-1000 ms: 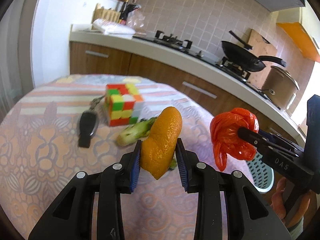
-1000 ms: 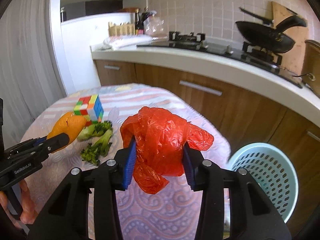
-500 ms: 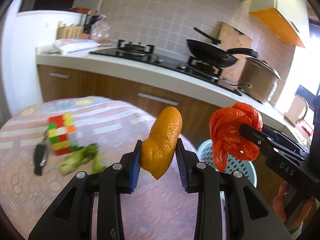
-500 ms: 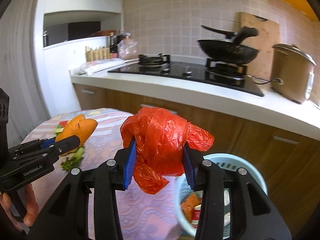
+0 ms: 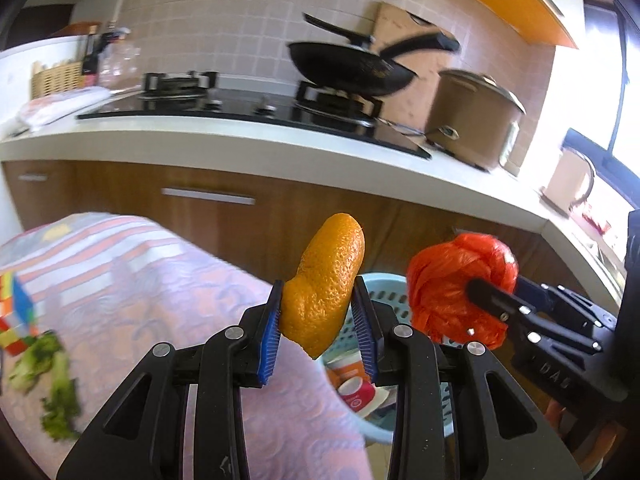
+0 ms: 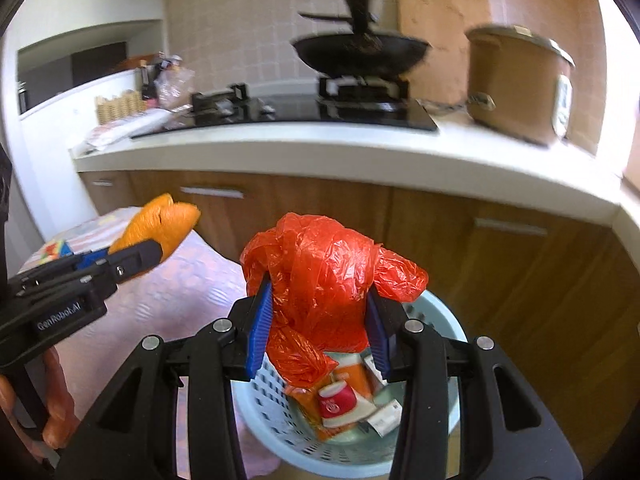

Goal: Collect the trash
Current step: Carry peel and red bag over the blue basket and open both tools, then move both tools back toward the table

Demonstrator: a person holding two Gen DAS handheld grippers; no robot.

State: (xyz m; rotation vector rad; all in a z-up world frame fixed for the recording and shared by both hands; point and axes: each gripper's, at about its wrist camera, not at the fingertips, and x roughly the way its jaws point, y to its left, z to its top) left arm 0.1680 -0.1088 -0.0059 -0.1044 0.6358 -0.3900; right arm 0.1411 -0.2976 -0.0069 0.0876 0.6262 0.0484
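Kitchen counter (image 6: 360, 152) with black wok (image 6: 360, 54) behind; patterned tablecloth (image 5: 140, 280) at left. Left gripper (image 5: 318, 328), fingers closed on orange peel (image 5: 326, 284), at table edge near pale blue basket (image 6: 436, 316). Right gripper (image 6: 318, 328), fingers clamped on red plastic bag (image 6: 320, 276), directly above basket holding red cup (image 6: 336, 402) and cartons.
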